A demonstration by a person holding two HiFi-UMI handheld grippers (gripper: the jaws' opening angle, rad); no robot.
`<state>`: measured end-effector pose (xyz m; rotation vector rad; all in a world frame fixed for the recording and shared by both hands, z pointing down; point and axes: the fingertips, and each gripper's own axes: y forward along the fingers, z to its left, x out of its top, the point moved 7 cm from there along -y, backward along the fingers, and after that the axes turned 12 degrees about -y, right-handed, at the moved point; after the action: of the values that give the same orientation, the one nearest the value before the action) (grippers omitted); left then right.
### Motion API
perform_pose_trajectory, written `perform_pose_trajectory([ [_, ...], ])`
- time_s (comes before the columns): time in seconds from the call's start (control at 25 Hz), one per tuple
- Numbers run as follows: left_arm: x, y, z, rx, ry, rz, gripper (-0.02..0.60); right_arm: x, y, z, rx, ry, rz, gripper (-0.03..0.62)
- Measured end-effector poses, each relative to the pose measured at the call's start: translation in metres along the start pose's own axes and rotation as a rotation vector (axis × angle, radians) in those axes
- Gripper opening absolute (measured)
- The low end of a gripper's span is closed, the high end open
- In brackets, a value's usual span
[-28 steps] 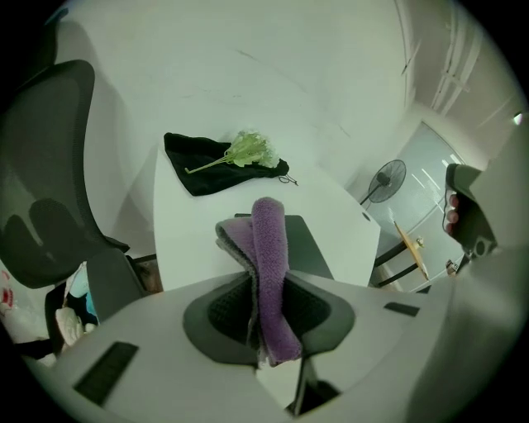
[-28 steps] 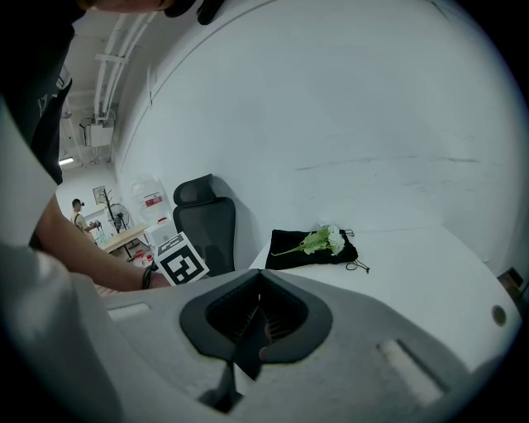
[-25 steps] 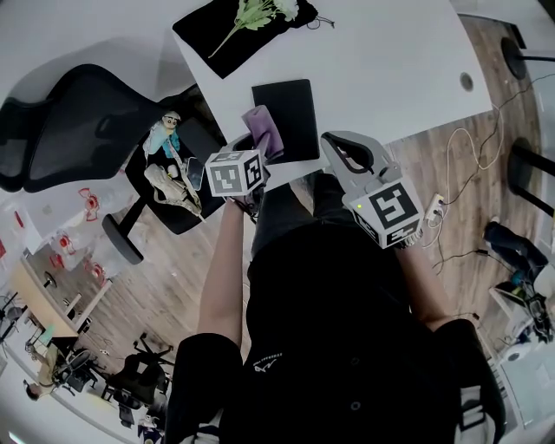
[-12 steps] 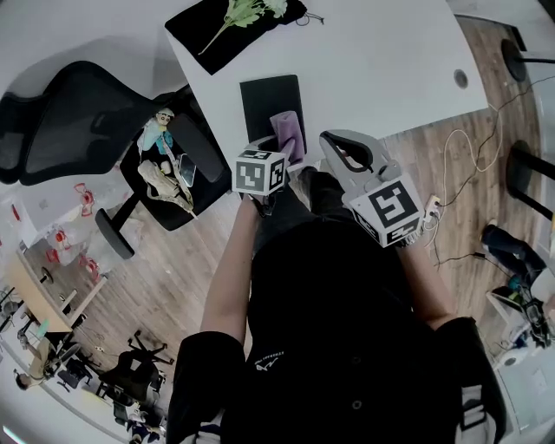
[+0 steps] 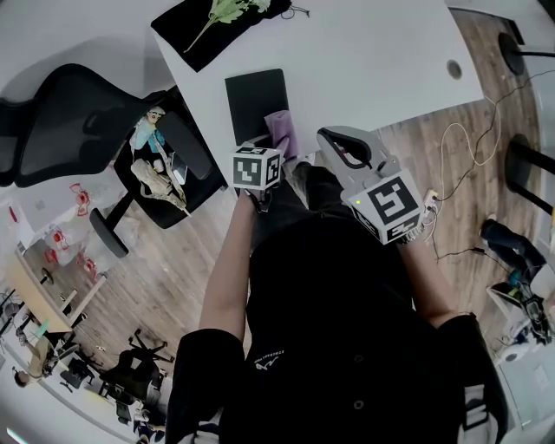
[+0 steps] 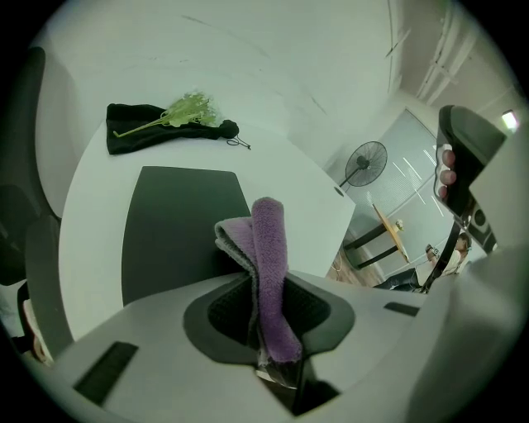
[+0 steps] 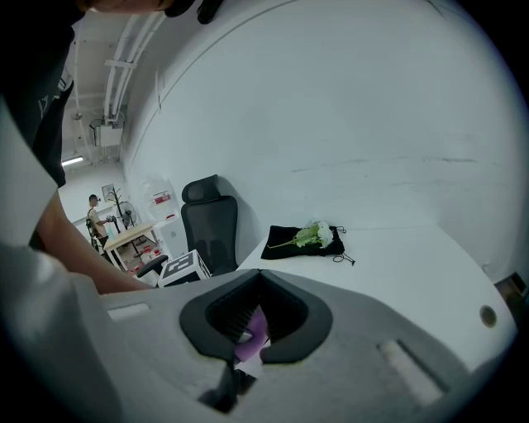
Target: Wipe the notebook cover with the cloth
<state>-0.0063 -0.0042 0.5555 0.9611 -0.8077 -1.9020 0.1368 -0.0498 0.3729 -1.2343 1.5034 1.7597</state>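
A black notebook (image 5: 254,102) lies flat near the front edge of the white table (image 5: 373,61). My left gripper (image 5: 272,154) is shut on a folded purple cloth (image 5: 282,134), whose free end sits over the notebook's near right corner. In the left gripper view the cloth (image 6: 268,248) stands pinched between the jaws of the left gripper (image 6: 269,318), with the notebook (image 6: 178,231) just beyond. My right gripper (image 5: 333,142) hovers off the table's front edge, right of the cloth, jaws together and holding nothing. Through the gap in the right gripper (image 7: 252,332) a bit of purple cloth (image 7: 253,335) shows below.
A black fabric bag with a green-and-white flower sprig (image 5: 217,16) lies at the table's far left. A black office chair (image 5: 78,121) and a second seat holding toys (image 5: 160,165) stand left of the table. Cables (image 5: 455,173) trail on the wooden floor at right.
The left gripper has drawn the purple cloth across the notebook cover, from its left side to its near right corner. The right gripper has hardly moved.
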Motion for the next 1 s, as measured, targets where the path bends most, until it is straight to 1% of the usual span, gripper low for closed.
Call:
perform_pose_trajectory([
  [0.16,-0.001,0.002,0.003,-0.005,-0.012,0.010,0.083,0.000,-0.004,0.000,-0.017,0.003,0.006,0.005],
  [0.4,0.001,0.004,0.006,-0.025,0.011,0.036,0.083,0.004,0.002,-0.001,-0.059,0.056,0.011,0.005],
  [0.68,0.003,0.002,0.010,-0.057,0.038,0.055,0.083,0.009,0.009,0.013,-0.111,0.085,0.026,0.005],
  [1.0,0.004,-0.001,0.018,-0.083,0.055,0.073,0.084,0.014,0.020,0.027,-0.141,0.092,0.038,0.005],
])
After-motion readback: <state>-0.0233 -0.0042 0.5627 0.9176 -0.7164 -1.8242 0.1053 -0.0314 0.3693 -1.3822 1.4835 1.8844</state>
